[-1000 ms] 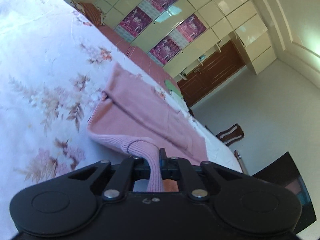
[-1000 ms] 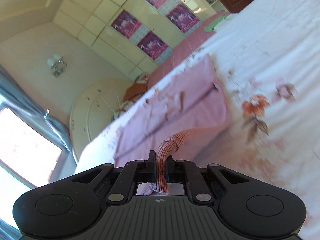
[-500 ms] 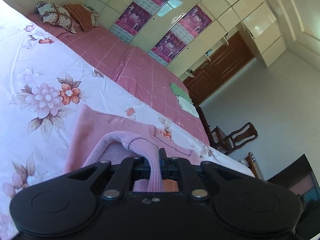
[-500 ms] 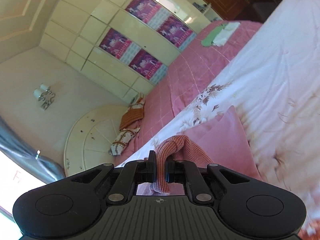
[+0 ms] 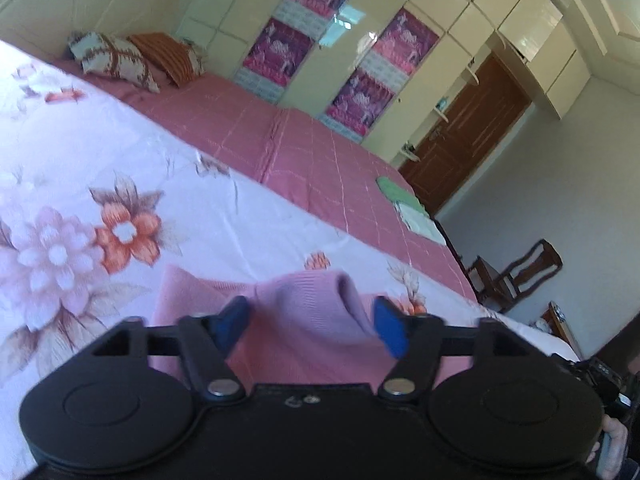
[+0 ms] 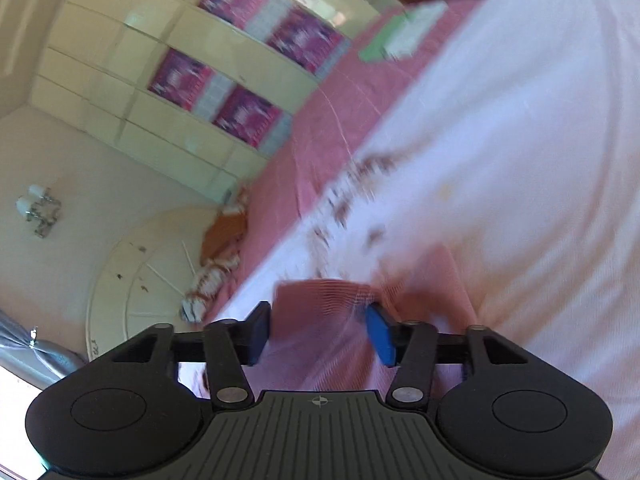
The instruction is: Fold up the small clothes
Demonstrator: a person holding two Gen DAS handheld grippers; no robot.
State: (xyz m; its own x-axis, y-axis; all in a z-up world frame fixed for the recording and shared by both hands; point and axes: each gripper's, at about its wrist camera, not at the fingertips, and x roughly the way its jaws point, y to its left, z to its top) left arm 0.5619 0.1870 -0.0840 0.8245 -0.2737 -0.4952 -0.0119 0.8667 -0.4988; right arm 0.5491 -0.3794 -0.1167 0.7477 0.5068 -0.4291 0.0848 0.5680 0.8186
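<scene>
A pink knit garment (image 5: 316, 304) lies folded on the white floral sheet (image 5: 120, 168). Its ribbed edge rises in a loose hump between the blue pads (image 5: 390, 332) of my left gripper (image 5: 313, 326). Those jaws are opening and stand wide, so the pads do not press on the knit. In the blurred right wrist view the same pink garment (image 6: 320, 300) shows its ribbed edge between the fingers of my right gripper (image 6: 320, 334). That gripper's jaws are also opening, and the cloth sits loose in the gap. The gripper bodies hide the garment's near part.
Beyond the floral sheet lies a pink checked bedspread (image 5: 312, 160) with two pillows (image 5: 116, 60) at the headboard and a green and white folded pile (image 5: 404, 200). A wardrobe with purple posters (image 5: 340, 52), a wooden door (image 5: 464, 136) and chairs (image 5: 520, 272) stand behind. A person's hand (image 5: 612, 448) shows at lower right.
Both grippers carried the pink garment's ribbed edge across over the rest of the garment and lower, then opened. The edge was pinched before and now sits free between the spread pads.
</scene>
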